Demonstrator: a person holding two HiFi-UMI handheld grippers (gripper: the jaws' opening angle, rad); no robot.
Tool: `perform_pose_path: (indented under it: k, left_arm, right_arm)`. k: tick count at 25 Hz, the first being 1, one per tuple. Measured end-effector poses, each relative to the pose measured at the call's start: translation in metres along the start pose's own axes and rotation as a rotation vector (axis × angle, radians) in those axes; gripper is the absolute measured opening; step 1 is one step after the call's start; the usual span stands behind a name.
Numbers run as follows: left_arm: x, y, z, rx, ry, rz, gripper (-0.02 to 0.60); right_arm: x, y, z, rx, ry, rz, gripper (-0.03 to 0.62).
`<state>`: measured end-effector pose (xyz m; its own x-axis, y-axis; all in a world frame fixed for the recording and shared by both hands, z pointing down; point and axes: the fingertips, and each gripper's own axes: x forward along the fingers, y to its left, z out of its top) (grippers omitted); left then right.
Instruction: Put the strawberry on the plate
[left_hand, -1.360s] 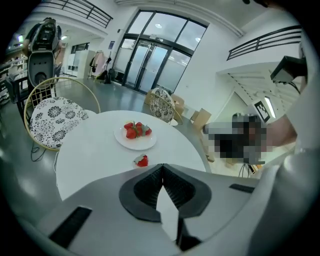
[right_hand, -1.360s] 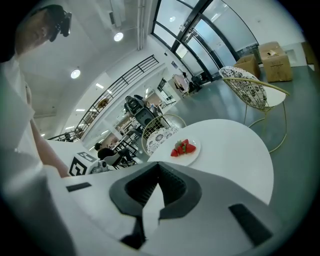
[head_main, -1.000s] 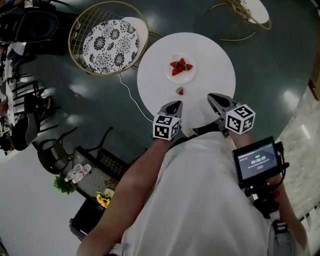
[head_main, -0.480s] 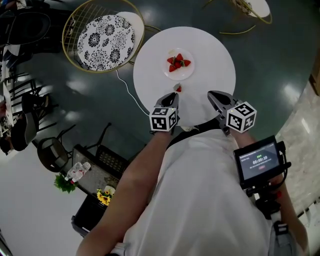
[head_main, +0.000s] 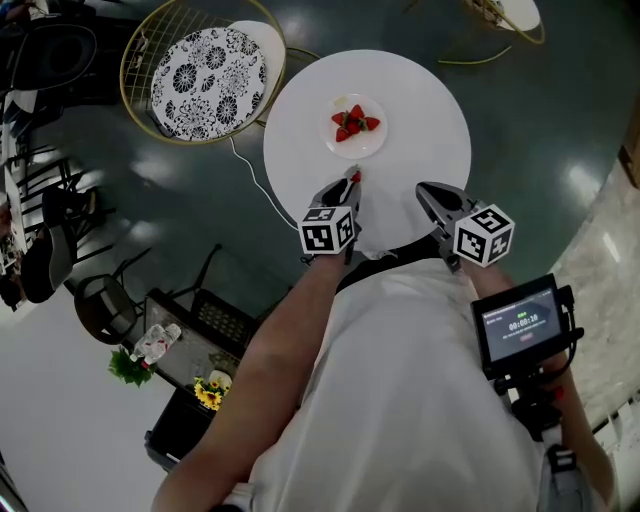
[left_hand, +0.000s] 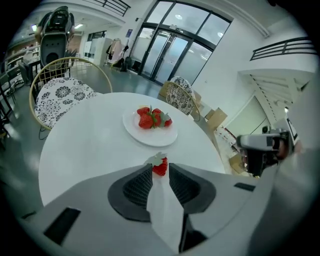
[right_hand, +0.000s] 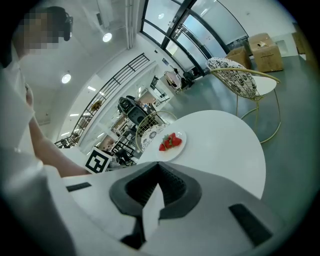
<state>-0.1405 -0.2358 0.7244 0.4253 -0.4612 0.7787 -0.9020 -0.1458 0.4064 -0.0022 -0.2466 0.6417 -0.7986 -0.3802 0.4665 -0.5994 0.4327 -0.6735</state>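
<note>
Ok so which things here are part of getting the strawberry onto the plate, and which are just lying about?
For the job: loose strawberry, plate already holding strawberries, left tongs, jaws just opened with that strawberry between them.
Lying about: patterned chair, floor cable, handheld screen, right tongs, shut and empty.

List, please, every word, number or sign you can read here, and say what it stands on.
"00:00:10", as far as the digits can be read, on the handheld screen; its other lines are too small to read.
Marker cubes: black-and-white square patterns only, no letters.
Nothing else is legible.
</note>
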Motion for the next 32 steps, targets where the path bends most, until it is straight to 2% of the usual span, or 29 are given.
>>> perform_pose_path:
  k: [9, 22, 32]
  left_arm:
    - [0.009, 0.000, 0.003, -0.003, 0.007, 0.028, 0.091]
    - [0.029, -0.012, 0.012, 0.040, 0.057, 0.036, 0.117]
    - [0.019, -0.007, 0.018, 0.035, 0.031, 0.034, 0.117]
  right_arm:
    - [-0.003, -0.003, -0.004, 0.013, 0.000, -0.008, 0.006]
    - [-0.004, -0.005, -0.002, 0.019, -0.004, -0.017, 0.006]
    - [-0.001, -0.004, 0.005, 0.007, -0.007, -0.015, 0.006]
